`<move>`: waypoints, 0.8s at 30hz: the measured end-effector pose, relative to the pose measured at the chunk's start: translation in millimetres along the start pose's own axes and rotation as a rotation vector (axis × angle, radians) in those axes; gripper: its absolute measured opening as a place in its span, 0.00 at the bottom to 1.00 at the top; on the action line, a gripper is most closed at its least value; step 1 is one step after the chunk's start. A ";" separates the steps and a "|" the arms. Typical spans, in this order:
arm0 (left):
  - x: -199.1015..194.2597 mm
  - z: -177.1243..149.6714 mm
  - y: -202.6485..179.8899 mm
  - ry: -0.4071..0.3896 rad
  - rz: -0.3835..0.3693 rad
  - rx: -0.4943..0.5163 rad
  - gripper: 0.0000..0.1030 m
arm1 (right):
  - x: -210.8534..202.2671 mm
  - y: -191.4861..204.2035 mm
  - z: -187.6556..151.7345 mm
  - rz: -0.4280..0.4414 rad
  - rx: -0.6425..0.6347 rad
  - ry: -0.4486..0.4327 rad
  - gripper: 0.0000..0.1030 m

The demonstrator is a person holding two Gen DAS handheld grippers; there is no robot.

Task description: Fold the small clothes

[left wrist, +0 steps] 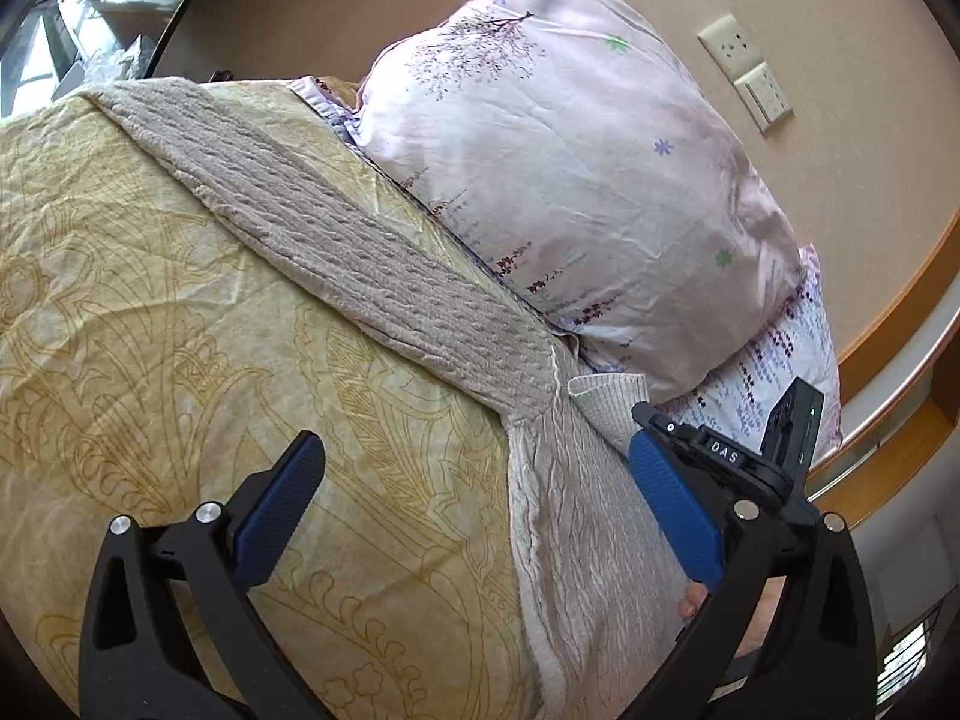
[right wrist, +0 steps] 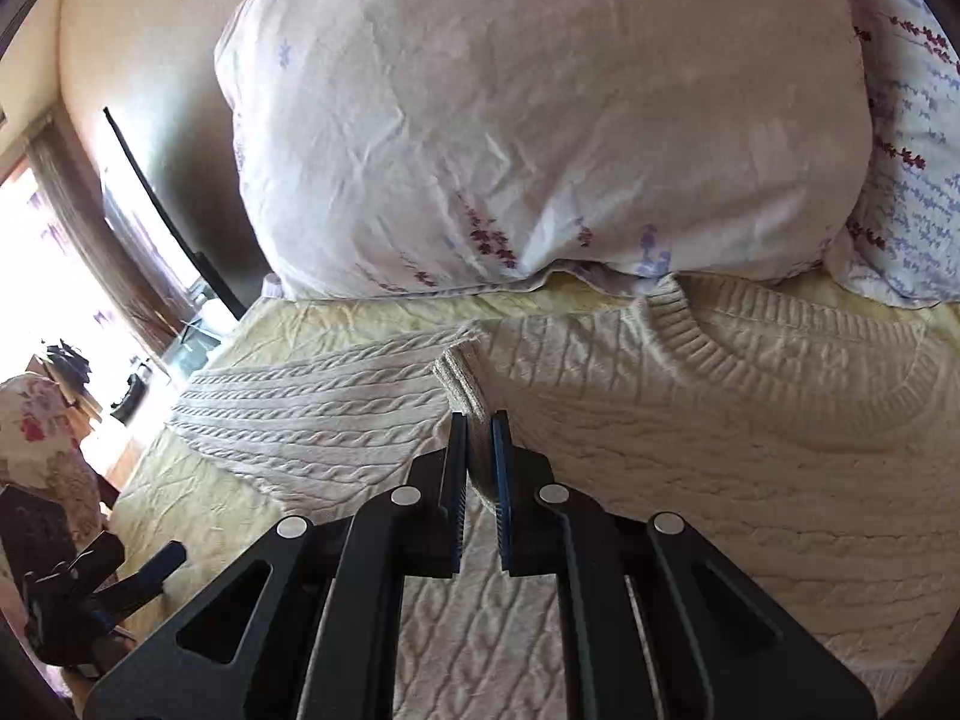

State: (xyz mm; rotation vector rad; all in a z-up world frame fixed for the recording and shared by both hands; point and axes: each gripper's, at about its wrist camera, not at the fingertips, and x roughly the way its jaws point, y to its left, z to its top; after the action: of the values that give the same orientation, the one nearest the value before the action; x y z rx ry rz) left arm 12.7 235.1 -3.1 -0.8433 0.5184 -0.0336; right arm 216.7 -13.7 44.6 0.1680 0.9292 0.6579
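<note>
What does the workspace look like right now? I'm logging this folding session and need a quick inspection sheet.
Surface: bed with a yellow patterned bedspread, creased.
Job's things: cream cable-knit sweater lying flat, collar toward the pillow, one sleeve stretched out sideways.
Clutter: large pink floral pillow at the head of the bed, touching the sweater's collar edge.
Grippers: right gripper shut on a pinched fold of the sweater near the shoulder; left gripper open above the bedspread and sweater hem.
Cables: nothing seen.
Surroundings: beige wall with a white socket and switch plate; bright window.
</note>
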 end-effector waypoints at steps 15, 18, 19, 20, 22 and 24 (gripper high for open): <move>10.0 55.1 36.7 -0.003 0.041 -0.210 0.93 | -64.3 -6.2 -45.8 0.171 0.025 0.097 0.83; 12.6 63.5 42.3 -0.002 0.057 -0.249 0.92 | -103.7 -51.0 -62.7 0.114 0.150 0.039 0.83; 12.6 65.0 43.8 0.000 0.057 -0.258 0.92 | -121.1 -70.8 -70.7 0.098 0.226 -0.007 0.81; 12.7 65.8 44.3 0.001 0.056 -0.264 0.92 | -140.6 -90.6 -77.6 0.056 0.288 -0.074 0.71; 12.5 66.0 44.2 0.002 0.059 -0.261 0.92 | -179.7 -117.1 -84.9 -0.125 0.300 -0.200 0.54; 12.8 64.9 42.6 0.006 0.069 -0.247 0.92 | -212.9 -132.3 -90.4 -0.373 0.212 -0.261 0.54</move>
State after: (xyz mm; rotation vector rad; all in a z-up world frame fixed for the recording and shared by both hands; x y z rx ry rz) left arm 45.8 306.4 -3.6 -1.0655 0.5637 0.0927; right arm 115.9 -257.4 82.9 0.2548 0.7492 0.1853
